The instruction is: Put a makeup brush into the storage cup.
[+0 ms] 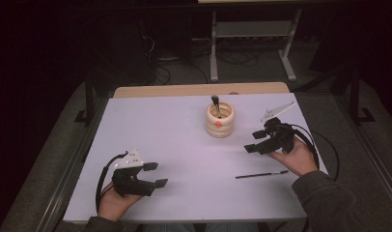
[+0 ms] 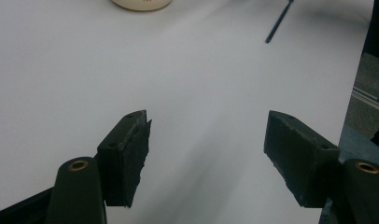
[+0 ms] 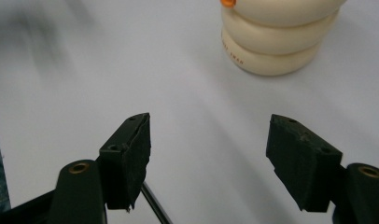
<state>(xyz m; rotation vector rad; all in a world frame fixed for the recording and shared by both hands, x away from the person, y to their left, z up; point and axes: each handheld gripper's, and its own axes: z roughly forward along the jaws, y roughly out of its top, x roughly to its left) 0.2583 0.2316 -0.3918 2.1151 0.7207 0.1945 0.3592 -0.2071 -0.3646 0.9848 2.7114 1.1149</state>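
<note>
One pen, one holder

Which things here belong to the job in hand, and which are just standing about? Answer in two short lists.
Job in hand:
pen lying on the table
ribbed cream holder, another pen upright inside
right gripper, open
left gripper, open

Standing about:
white table
metal frame beyond it

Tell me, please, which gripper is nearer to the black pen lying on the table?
The right gripper: it hovers open just above and beyond the black pen. The left gripper is open too, far across the table at the near left.
</note>
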